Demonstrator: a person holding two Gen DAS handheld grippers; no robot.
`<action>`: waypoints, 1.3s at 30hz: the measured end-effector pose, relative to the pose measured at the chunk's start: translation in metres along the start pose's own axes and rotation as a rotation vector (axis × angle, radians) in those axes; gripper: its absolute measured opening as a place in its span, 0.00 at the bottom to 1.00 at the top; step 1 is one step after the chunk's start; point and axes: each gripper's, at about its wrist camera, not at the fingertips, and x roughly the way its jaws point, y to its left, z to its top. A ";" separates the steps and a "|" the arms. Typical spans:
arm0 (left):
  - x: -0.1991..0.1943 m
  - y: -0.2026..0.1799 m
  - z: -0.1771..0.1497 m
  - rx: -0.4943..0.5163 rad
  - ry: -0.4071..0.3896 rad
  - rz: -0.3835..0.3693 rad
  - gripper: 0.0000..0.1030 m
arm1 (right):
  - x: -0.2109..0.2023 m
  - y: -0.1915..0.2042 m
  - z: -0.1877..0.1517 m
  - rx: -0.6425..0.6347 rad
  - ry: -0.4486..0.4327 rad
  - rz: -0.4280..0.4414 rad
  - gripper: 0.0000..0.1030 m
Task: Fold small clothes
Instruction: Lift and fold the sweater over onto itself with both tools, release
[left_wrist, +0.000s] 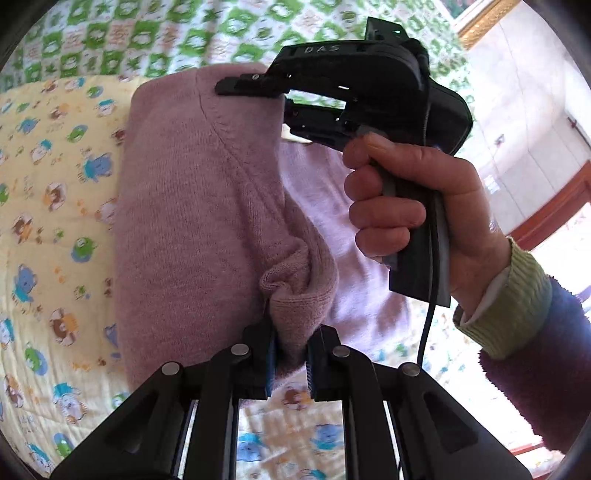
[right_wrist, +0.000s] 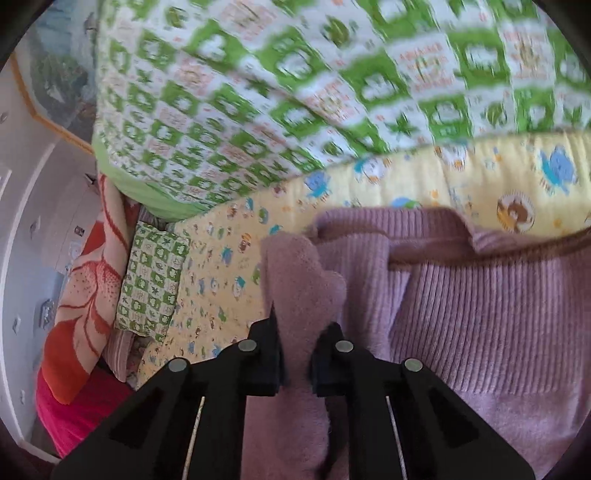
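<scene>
A mauve knit sweater (left_wrist: 192, 206), lying on the yellow quilt (left_wrist: 48, 192) at frame centre, is being pinched in both closed jaws: left gripper (left_wrist: 290, 363) low, right gripper (right_wrist: 297, 363) gripping a bunched edge, likely for folding.

In the right wrist view the green checked quilt (right_wrist: 295, 92) is smeared by motion blur, its printed lettering unreadable. The pink sweater (right_wrist: 480, 314) runs out past the lower and right edges. In the left wrist view the sweater (left_wrist: 192, 206) hides the right tool's (left_wrist: 273, 107) fingertips, and the person's sleeve (left_wrist: 546, 354) is cut off at the right edge.
</scene>
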 end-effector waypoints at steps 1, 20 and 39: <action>-0.001 -0.004 0.001 0.008 -0.004 -0.010 0.11 | -0.010 0.004 0.001 -0.008 -0.015 0.008 0.11; 0.000 -0.007 -0.003 -0.004 0.033 -0.016 0.11 | -0.012 -0.064 -0.023 0.217 0.082 -0.021 0.33; 0.105 -0.116 0.004 0.220 0.185 -0.119 0.11 | -0.148 -0.105 -0.033 0.090 -0.111 -0.227 0.16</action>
